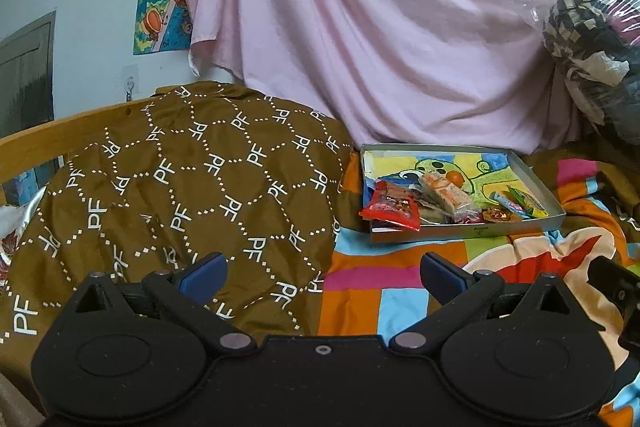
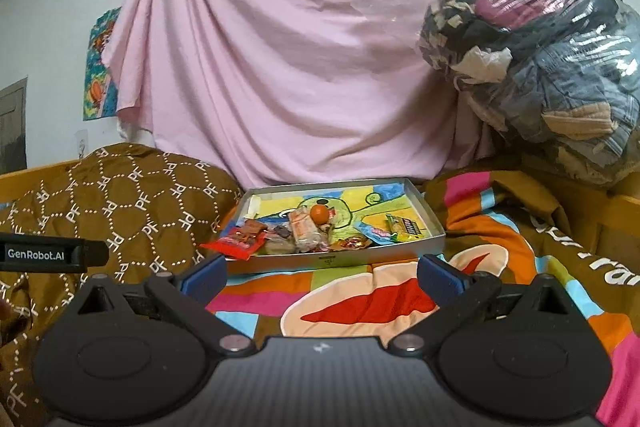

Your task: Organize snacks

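Note:
A shallow grey tray (image 2: 430,223) with a cartoon-drawing floor lies on the colourful bedspread; it also shows in the left wrist view (image 1: 538,189). In it lie several snacks: a red packet (image 2: 236,245) hanging over the front left rim, a clear-wrapped biscuit pack (image 2: 304,231), a small orange ball (image 2: 319,213), a blue-pink packet (image 2: 374,233) and a green-yellow packet (image 2: 406,227). The red packet (image 1: 390,211) and biscuit pack (image 1: 446,195) show in the left view too. My right gripper (image 2: 320,277) is open and empty, just short of the tray's front edge. My left gripper (image 1: 322,273) is open and empty, left of and below the tray.
A brown "PF" patterned cover (image 1: 180,187) is bunched at the left. A pink sheet (image 2: 280,47) hangs behind the tray. A clear plastic bag of clothes (image 2: 540,67) sits at the right. The bed's wooden frame (image 1: 60,131) runs along the left.

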Tool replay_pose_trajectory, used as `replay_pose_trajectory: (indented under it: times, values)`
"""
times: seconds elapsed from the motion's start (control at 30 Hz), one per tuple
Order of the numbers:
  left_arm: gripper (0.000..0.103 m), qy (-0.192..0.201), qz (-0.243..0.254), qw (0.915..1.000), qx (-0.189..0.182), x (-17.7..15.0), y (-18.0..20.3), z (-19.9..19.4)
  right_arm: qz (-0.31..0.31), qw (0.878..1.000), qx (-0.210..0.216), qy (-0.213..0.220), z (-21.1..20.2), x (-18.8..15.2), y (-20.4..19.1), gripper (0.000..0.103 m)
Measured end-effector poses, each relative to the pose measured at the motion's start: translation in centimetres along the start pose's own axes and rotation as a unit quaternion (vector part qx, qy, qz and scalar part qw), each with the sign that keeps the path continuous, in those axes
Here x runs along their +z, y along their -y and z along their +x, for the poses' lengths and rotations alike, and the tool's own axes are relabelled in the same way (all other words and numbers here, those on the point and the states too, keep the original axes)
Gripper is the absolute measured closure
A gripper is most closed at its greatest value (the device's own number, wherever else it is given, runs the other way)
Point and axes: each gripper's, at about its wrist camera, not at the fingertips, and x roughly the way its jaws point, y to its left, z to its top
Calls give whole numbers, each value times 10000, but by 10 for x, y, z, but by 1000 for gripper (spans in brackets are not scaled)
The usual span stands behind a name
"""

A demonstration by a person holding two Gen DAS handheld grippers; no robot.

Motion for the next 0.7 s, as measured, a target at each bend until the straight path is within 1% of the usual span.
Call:
replay_pose_trajectory:
  times: [0.23, 0.4, 0.53, 0.7]
  values:
    - [1, 172, 125, 9998, -35, -10, -5, -6, -53, 10000, -50, 52, -8, -5, -13, 0]
    - [1, 285, 269, 9992, -120, -16, -7, -15, 30, 9999, -108, -79, -8, -9, -17, 0]
    - [1, 98, 318, 9994, -22, -23, -10, -20, 151, 9995, -149, -238, -8, -16, -18, 0]
    - [1, -167, 124, 9998, 1, -32, -16, -21, 117, 9995, -224, -206, -13, -20, -20, 0]
